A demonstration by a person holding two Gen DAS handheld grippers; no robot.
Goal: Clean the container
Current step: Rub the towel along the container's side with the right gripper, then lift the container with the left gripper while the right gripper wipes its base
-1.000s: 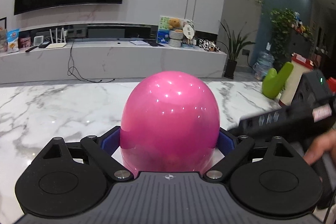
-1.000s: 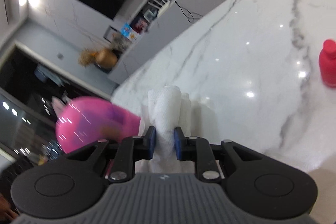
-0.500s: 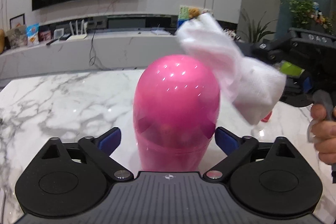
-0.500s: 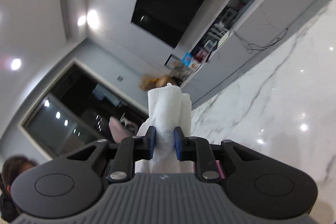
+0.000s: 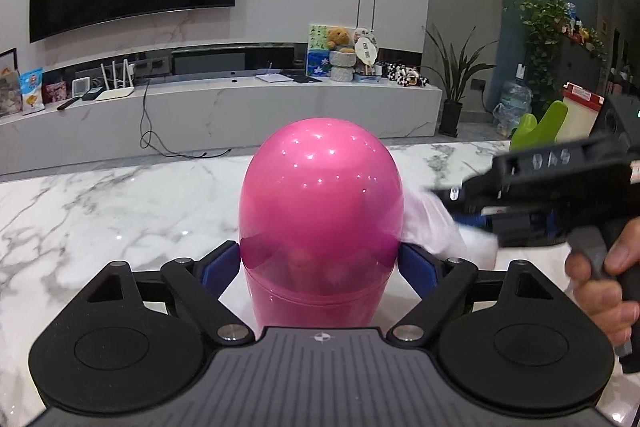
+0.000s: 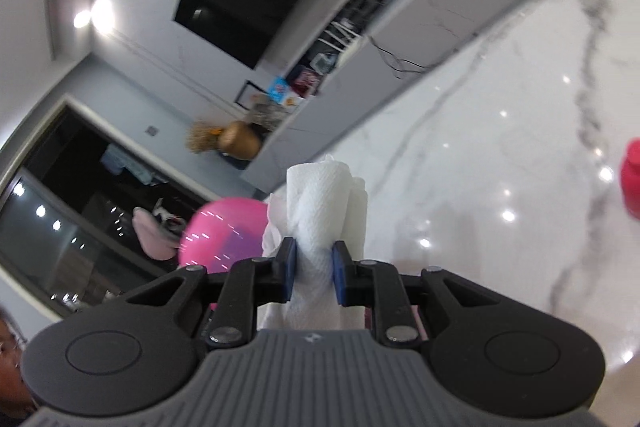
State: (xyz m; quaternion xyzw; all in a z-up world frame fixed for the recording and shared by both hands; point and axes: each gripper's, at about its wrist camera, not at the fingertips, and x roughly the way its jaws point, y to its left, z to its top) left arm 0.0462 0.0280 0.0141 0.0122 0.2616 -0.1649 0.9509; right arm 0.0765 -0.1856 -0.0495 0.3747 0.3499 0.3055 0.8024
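Standing dome-up between the blue pads of the left gripper (image 5: 320, 267), the pink container (image 5: 320, 219) is clamped at its lower body, just above the seam where the glossy dome meets the base. Whether it rests on the marble table (image 5: 100, 211) or is held just above cannot be told from the left wrist view. Judgement: the grip low on the body leaves the whole dome bare for wiping and keeps the round, slick shell from rolling.

Right gripper (image 6: 314, 269) is clenched on a rolled white paper towel (image 6: 326, 203), wad projecting past the fingertips so that paper — not plastic fingers — meets the shell. In the left view the towel (image 5: 432, 223) touches the container's right flank; the right gripper comes in from the side, roughly crosswise to the left one, a person's hand (image 5: 604, 279) on its handle.

In the right wrist view the container (image 6: 224, 231) sits left of the towel, motion-blurred.

Stage, judged: wiping of the outer wall in hand — how much is already wiped, no telling. A red bottle (image 6: 632, 183) stands well apart on the table.
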